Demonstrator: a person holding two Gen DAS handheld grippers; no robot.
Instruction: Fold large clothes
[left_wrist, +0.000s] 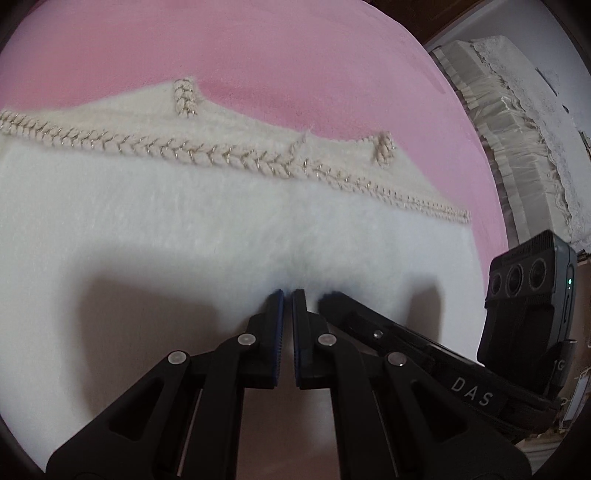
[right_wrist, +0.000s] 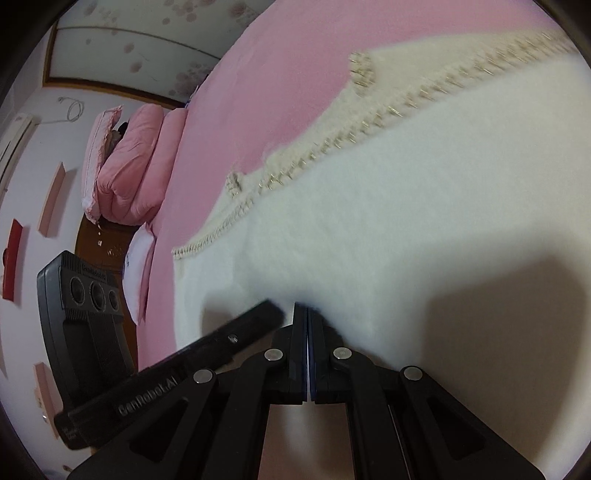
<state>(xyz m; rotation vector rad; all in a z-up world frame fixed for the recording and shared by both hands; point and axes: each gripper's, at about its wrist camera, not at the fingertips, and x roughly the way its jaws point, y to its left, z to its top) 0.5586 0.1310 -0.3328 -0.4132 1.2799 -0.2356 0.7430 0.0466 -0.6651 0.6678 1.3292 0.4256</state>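
While the pink bed sheet fills everything ahead of both tools, I read the scene from it down: a white fluffy garment lies spread flat on it, reaching forward from my fingertips to a braided, gold-flecked trim along its far edge. Off to the side of the right gripper I see folded pink bedding stacked well away from the work. My left gripper has its jaws drawn almost together, only a thin slit between the blue pads, tips sunk into the pile at the garment's near edge; I judge it is pinching a tuck of cloth, since the nap puckers just ahead of the tips. My right gripper sits just beside it, jaws pressed nearly flush, tips likewise buried in the fur, and I take it to be gripping the same edge. In the left view the right tool's finger lies immediately right of mine, nearly touching. With both pinches this close together, I think the fold will sag at the outer corners, so I would keep the grip firm, lift only enough to clear the sheet, and carry the edge forward toward the trim evenly, both tools level. Thick pile may slip, so I would move slowly and watch for cloth creeping out of the pads.
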